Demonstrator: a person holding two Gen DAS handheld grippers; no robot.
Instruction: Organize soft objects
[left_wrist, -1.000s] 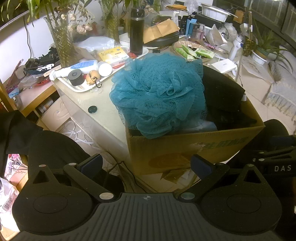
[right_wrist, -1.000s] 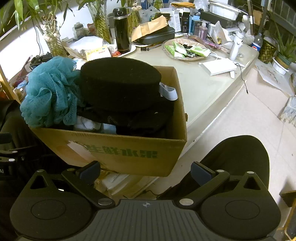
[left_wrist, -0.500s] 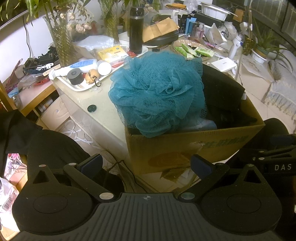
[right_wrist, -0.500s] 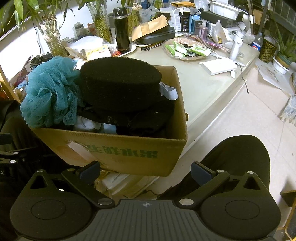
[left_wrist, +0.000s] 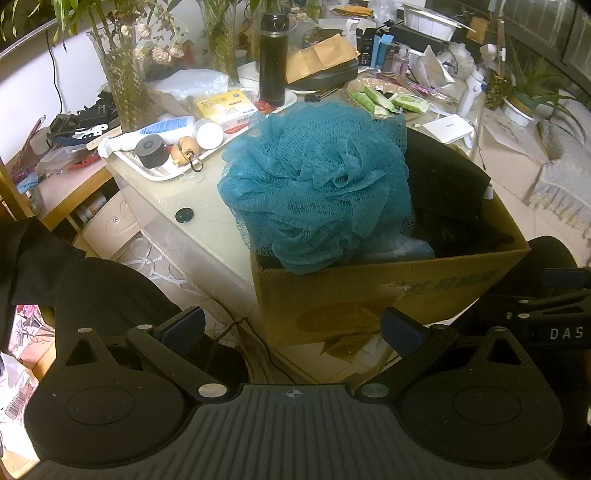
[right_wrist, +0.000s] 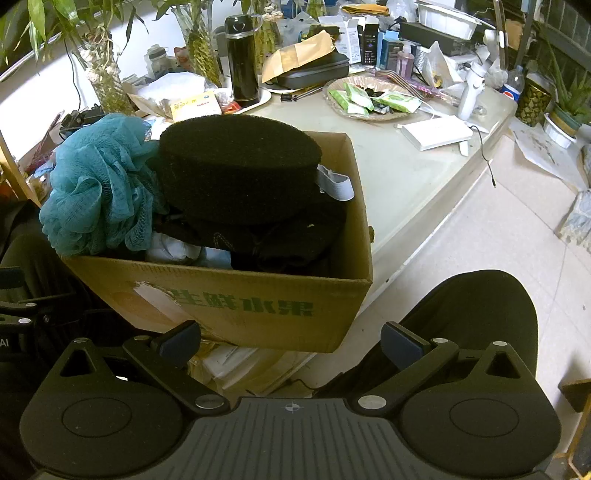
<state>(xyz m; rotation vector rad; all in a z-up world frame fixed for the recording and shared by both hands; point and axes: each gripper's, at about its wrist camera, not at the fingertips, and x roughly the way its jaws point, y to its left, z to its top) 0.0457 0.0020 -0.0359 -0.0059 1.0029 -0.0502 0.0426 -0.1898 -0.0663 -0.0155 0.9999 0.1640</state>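
A cardboard box (left_wrist: 369, 295) (right_wrist: 236, 299) stands at the table's near edge, full of soft things. A teal mesh bath pouf (left_wrist: 321, 184) (right_wrist: 96, 188) sits on top at its left end. A round black sponge (right_wrist: 240, 162) (left_wrist: 443, 181) lies on top at its right, over dark cloth and a white item. My left gripper (left_wrist: 291, 328) is open and empty, just in front of and below the box. My right gripper (right_wrist: 291, 338) is open and empty, before the box's printed front.
The pale table (right_wrist: 406, 177) behind the box holds a black flask (left_wrist: 272, 59), a white tray (left_wrist: 162, 171) of small toiletries, glass vases (left_wrist: 125, 77) with plants, a dish of green packets (right_wrist: 369, 99) and a white box (right_wrist: 436, 133). Tiled floor (right_wrist: 498, 236) lies right.
The left view has shifted very slightly toward the pouf. Nothing was grasped or released; the right gripper has not moved.
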